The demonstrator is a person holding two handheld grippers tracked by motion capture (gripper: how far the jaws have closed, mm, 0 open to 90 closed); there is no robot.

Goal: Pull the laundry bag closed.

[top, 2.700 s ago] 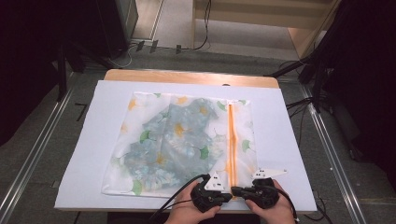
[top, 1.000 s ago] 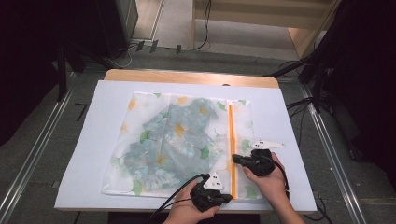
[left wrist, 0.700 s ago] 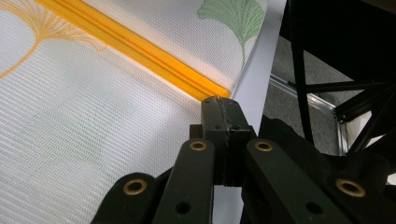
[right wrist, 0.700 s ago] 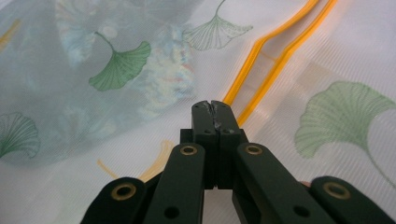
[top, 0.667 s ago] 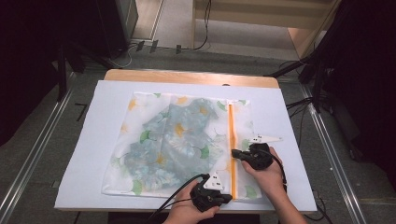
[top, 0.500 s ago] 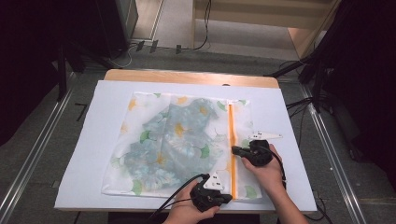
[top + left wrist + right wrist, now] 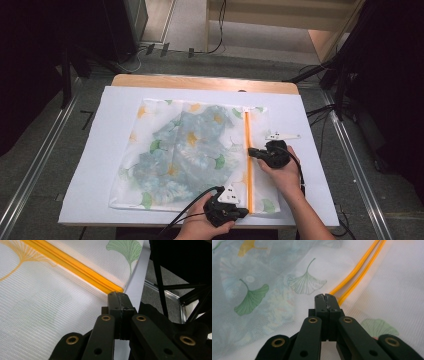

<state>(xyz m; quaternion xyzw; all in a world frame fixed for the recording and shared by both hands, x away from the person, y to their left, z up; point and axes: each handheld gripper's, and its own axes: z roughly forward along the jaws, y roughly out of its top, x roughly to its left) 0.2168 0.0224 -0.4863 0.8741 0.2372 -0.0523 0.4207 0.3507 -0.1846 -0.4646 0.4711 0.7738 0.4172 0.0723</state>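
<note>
Leaf-print mesh bag flat on white surface, right tool at orange zipper, left tool at its near end

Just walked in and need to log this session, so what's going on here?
A person is working a mesh laundry bag on a white table. The left hand-held gripper is shut at the near end of the orange zipper. The right hand-held gripper is shut at the zipper about midway along it.

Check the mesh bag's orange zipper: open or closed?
Partly open. Beyond the right gripper the orange zipper runs as two separate strips; by the left gripper it reads as one closed band.
</note>
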